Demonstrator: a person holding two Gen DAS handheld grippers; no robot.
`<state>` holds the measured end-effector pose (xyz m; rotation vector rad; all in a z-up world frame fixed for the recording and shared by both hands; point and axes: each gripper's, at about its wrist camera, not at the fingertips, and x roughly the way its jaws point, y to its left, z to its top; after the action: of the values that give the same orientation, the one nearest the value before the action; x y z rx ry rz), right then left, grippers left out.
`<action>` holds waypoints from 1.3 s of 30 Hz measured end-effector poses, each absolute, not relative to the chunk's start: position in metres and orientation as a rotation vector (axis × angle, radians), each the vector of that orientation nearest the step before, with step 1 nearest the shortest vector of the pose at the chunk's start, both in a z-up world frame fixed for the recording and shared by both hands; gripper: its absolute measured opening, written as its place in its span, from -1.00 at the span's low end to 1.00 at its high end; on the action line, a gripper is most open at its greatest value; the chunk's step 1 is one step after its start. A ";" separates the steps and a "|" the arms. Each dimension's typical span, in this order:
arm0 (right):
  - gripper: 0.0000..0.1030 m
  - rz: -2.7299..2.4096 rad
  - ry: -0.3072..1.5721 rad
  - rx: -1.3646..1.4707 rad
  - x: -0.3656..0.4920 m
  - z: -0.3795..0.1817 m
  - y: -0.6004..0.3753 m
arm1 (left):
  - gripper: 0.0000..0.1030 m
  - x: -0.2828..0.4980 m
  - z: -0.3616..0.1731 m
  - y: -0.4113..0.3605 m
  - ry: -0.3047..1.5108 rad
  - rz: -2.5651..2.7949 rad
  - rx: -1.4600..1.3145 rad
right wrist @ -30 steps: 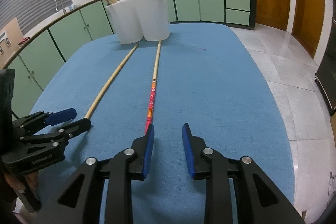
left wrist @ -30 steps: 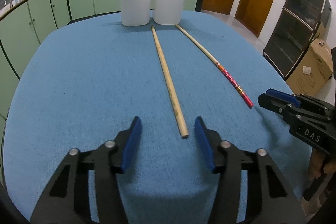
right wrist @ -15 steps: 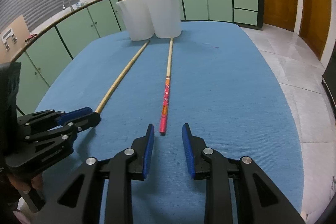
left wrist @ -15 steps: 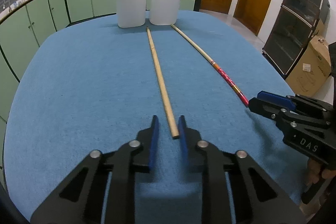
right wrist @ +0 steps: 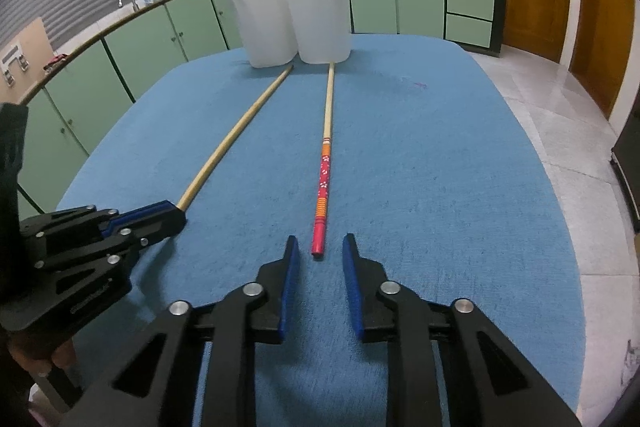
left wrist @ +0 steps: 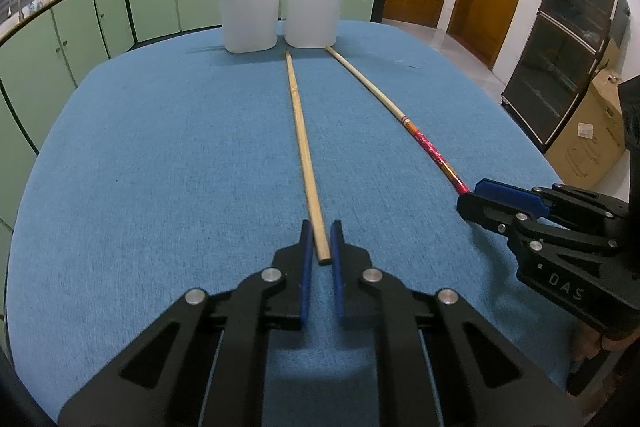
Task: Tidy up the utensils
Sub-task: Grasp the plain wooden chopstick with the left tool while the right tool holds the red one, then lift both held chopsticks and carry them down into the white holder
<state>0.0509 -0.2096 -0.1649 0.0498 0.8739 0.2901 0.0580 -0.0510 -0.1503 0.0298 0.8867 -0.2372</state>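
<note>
A plain wooden chopstick (left wrist: 302,143) lies on the blue table, pointing at the white two-part holder (left wrist: 282,3). My left gripper (left wrist: 320,243) is closed around its near end, blue pads against its sides. A red-handled chopstick (right wrist: 325,171) lies to its right; it also shows in the left wrist view (left wrist: 404,117). My right gripper (right wrist: 318,259) is open, its jaws either side of the red end, not touching. The plain chopstick (right wrist: 236,135) and left gripper (right wrist: 160,221) show at the left of the right wrist view.
The holder (right wrist: 296,19) stands at the table's far edge with several chopsticks and dark utensils in it. The blue cloth table (left wrist: 160,167) has rounded edges. Green cabinets run behind; tiled floor, wooden doors and a cardboard box (left wrist: 592,139) lie to the right.
My left gripper moved forward and closed from wide open onto the plain chopstick's near end. My right gripper pulled back slightly, so the red end now lies between its jaws.
</note>
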 end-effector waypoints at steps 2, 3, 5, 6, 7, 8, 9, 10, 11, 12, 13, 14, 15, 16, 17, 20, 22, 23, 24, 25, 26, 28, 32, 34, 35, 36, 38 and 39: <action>-0.80 0.283 0.875 0.040 0.052 -0.166 -0.208 | -0.85 0.058 -0.150 -0.052 0.887 -0.232 0.033; -0.89 0.283 0.876 0.038 0.052 -0.166 -0.207 | -0.85 0.058 -0.150 -0.052 0.887 -0.231 0.032; -0.89 0.281 0.875 0.036 0.053 -0.166 -0.207 | -0.85 0.058 -0.150 -0.051 0.888 -0.230 0.024; -0.89 0.281 0.875 0.035 0.052 -0.165 -0.207 | -0.86 0.058 -0.150 -0.051 0.889 -0.230 0.020; -0.89 0.282 0.873 0.035 0.052 -0.165 -0.206 | -0.86 0.059 -0.149 -0.049 0.891 -0.230 0.014; -0.89 0.285 0.872 0.036 0.051 -0.164 -0.207 | -0.86 0.059 -0.149 -0.048 0.896 -0.231 0.011; -0.89 0.286 0.869 0.035 0.051 -0.163 -0.208 | -0.86 0.060 -0.148 -0.047 0.900 -0.230 0.012; -0.89 0.287 0.864 0.032 0.050 -0.160 -0.209 | -0.87 0.060 -0.146 -0.046 0.905 -0.229 0.015; -0.89 0.289 0.859 0.030 0.049 -0.157 -0.210 | -0.87 0.061 -0.143 -0.044 0.906 -0.226 0.017; -0.89 0.292 0.852 0.032 0.049 -0.152 -0.212 | -0.87 0.061 -0.140 -0.042 0.904 -0.225 0.016; -0.89 0.292 0.842 0.034 0.048 -0.147 -0.215 | -0.87 0.061 -0.135 -0.040 0.901 -0.225 0.015; -0.89 0.292 0.832 0.034 0.047 -0.141 -0.217 | -0.87 0.061 -0.128 -0.038 0.895 -0.227 0.019; -0.89 0.293 0.822 0.034 0.047 -0.136 -0.219 | -0.87 0.060 -0.123 -0.037 0.888 -0.228 0.025; -0.89 0.295 0.809 0.036 0.046 -0.129 -0.221 | -0.87 0.059 -0.116 -0.036 0.873 -0.230 0.031; -0.89 0.296 0.795 0.036 0.046 -0.122 -0.223 | -0.87 0.058 -0.107 -0.034 0.857 -0.232 0.035; -0.89 0.298 0.749 0.038 0.045 -0.102 -0.228 | -0.87 0.056 -0.082 -0.030 0.805 -0.234 0.036; -0.89 0.300 0.709 0.042 0.044 -0.085 -0.233 | -0.87 0.054 -0.067 -0.029 0.770 -0.235 0.040; -0.89 0.301 0.690 0.042 0.045 -0.077 -0.235 | -0.87 0.053 -0.056 -0.028 0.745 -0.238 0.043; -0.89 0.304 0.674 0.042 0.044 -0.070 -0.237 | -0.87 0.052 -0.050 -0.028 0.730 -0.239 0.044; -0.89 0.308 0.655 0.044 0.045 -0.061 -0.239 | -0.87 0.052 -0.042 -0.028 0.713 -0.241 0.046; -0.89 0.311 0.640 0.048 0.045 -0.055 -0.241 | -0.87 0.051 -0.032 -0.028 0.689 -0.241 0.045; -0.89 0.327 0.607 0.067 0.049 -0.040 -0.245 | -0.87 0.052 -0.018 -0.027 0.660 -0.244 0.044; -0.89 0.355 0.560 0.087 0.057 -0.015 -0.251 | -0.87 0.057 0.008 -0.027 0.598 -0.247 0.033; -0.89 0.368 0.545 0.088 0.060 -0.005 -0.252 | -0.87 0.060 0.018 -0.025 0.573 -0.245 0.038; -0.89 0.375 0.540 0.088 0.060 -0.001 -0.251 | -0.87 0.062 0.021 -0.025 0.565 -0.244 0.040; -0.89 0.383 0.536 0.089 0.063 0.005 -0.250 | -0.87 0.064 0.025 -0.025 0.555 -0.242 0.042; -0.89 0.404 0.531 0.088 0.068 0.013 -0.250 | -0.88 0.069 0.032 -0.024 0.544 -0.247 0.036; -0.89 0.415 0.530 0.086 0.071 0.017 -0.249 | -0.88 0.071 0.035 -0.024 0.540 -0.248 0.035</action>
<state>0.0706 -0.2488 0.0168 0.0856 0.5301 0.4147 0.0711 -0.0241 0.0351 0.0352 0.5402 -0.2479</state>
